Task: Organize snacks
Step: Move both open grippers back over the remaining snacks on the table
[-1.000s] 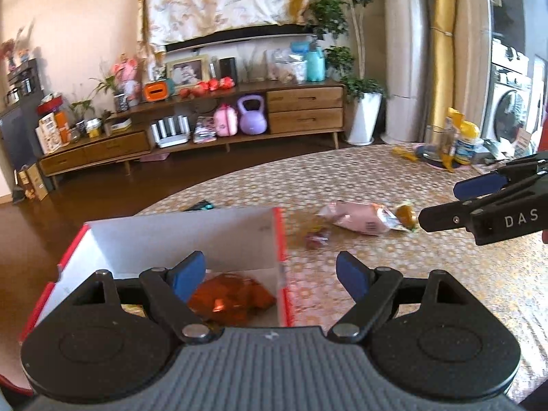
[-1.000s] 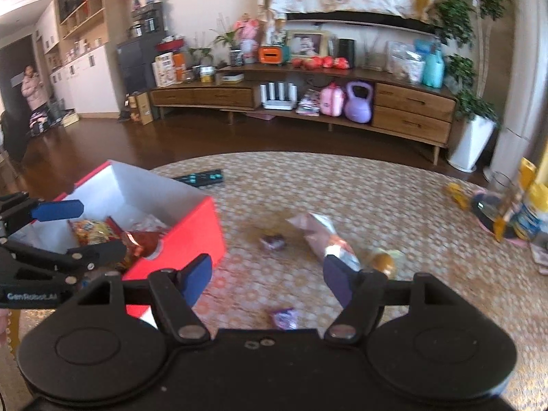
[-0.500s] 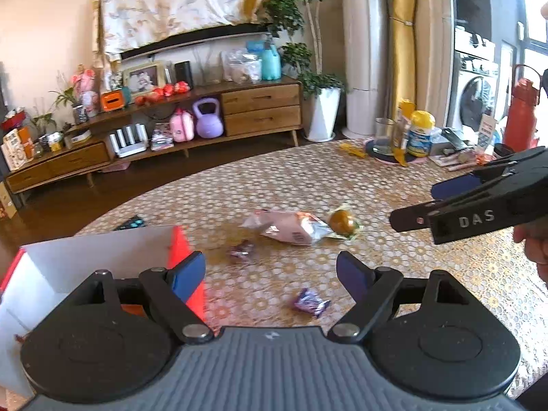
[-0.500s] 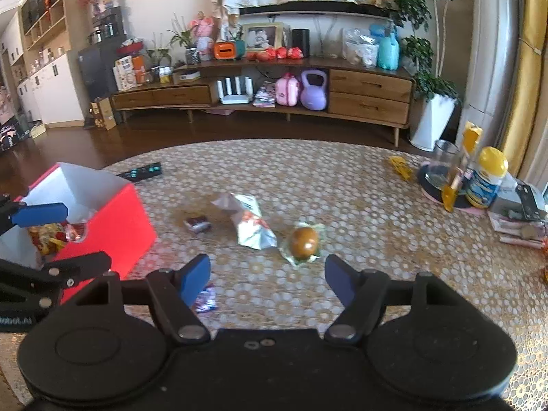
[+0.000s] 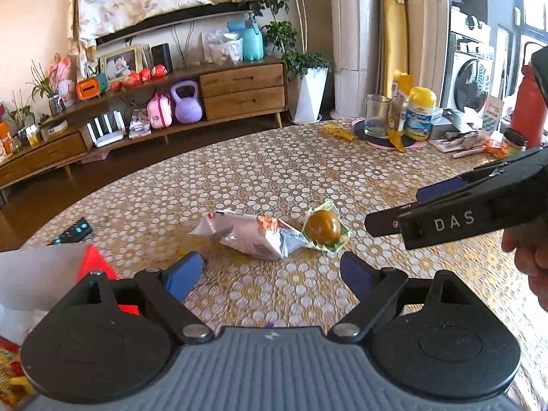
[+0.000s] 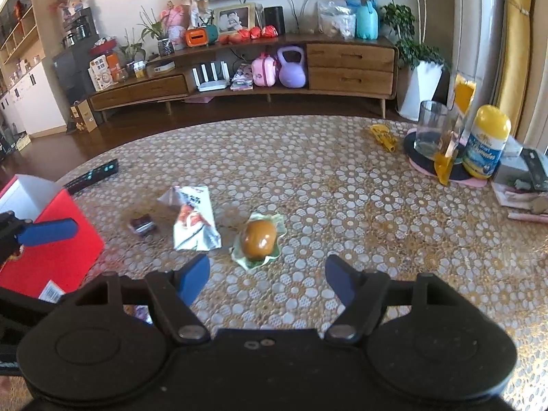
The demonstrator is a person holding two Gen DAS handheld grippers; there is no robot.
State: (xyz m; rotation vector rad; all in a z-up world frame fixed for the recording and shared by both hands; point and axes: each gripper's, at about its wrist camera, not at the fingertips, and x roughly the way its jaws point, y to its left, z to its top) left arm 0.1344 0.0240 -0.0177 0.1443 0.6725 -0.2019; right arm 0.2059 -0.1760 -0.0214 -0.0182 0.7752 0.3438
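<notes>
Home living room: wooden sideboard (image 6: 239,68) with photo frame (image 6: 234,17), potted plant (image 5: 308,68), washing machine (image 5: 471,75), patterned dining table (image 6: 325,178).

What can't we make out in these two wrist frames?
- Red box contents: left wrist view, cut by the frame edge and hidden behind the left gripper, whose jaws are opening with nothing between them.
- Small purple candy: right wrist view, mostly behind the right gripper.
- Silver snack packet print: right wrist view, too small to read.
- Dark wrapped candy: too small to identify.
</notes>
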